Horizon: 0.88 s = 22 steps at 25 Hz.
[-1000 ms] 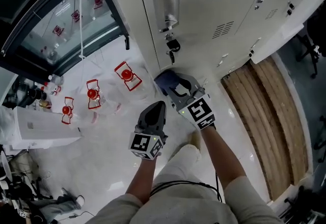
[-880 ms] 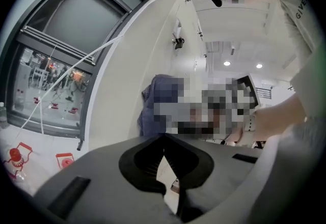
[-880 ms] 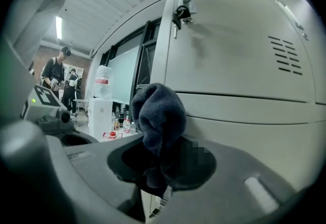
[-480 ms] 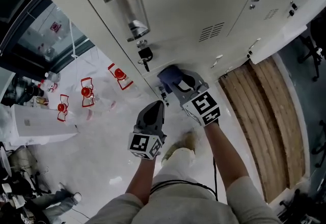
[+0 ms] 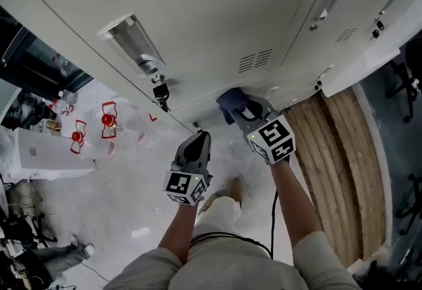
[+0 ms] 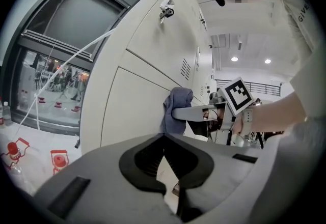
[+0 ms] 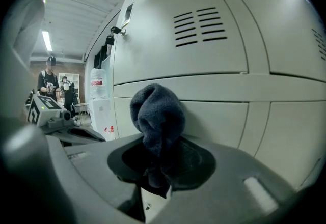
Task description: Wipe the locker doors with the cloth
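One cloth (image 7: pixel 157 113), dark blue and bunched, is pinched at its lower end by our right gripper (image 7: pixel 162 169). The wad sits at the seam under the vented locker door (image 7: pixel 204 55), against the panel or just off it; we can't confirm contact. Our left gripper (image 6: pixel 164 159) hangs beside it, jaws pressed together with nothing between them. For a clean pass we'd press the wad flat onto the panel, hold even pressure and overlap strokes. We'd steer round the vent slots (image 7: pixel 196 27) and padlock (image 5: pixel 160 91) to avoid snagging.

open: floor (image 5: pixel 125 183) left | ahead: locker doors (image 5: pixel 217 12) | snag: padlock (image 5: pixel 160 91), seemingly protruding
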Motion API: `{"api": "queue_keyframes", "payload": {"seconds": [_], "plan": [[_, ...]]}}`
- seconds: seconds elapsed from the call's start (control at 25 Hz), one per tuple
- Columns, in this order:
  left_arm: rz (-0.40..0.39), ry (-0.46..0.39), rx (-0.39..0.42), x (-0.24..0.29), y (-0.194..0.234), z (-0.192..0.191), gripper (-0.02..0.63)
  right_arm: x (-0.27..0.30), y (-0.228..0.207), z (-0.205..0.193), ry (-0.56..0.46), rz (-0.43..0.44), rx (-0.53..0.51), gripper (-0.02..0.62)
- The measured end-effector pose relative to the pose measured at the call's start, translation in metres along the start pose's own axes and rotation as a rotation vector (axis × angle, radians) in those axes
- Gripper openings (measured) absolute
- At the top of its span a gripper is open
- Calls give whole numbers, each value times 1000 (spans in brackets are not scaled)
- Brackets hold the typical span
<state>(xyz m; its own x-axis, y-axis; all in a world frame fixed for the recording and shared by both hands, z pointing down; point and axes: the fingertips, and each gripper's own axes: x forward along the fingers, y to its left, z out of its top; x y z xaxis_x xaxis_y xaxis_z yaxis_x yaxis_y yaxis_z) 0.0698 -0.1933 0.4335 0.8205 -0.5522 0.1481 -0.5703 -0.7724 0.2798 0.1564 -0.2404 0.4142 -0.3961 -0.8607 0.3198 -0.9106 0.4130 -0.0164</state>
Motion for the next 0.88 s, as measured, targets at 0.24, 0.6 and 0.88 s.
{"api": "queue_keyframes", "payload": {"seconds": [0.24, 0.6, 0.88], "plan": [[-24, 17, 6, 29, -19, -15, -2, -19, -35, -3, -5, -5, 33, 98], [-48, 36, -13, 56, -44, -22, -2, -41, -78, -9, -13, -66, 122, 100], [-71, 41, 16, 53, -55, -22, -2, -30, -38, -12, -39, -38, -6, 104]]}}
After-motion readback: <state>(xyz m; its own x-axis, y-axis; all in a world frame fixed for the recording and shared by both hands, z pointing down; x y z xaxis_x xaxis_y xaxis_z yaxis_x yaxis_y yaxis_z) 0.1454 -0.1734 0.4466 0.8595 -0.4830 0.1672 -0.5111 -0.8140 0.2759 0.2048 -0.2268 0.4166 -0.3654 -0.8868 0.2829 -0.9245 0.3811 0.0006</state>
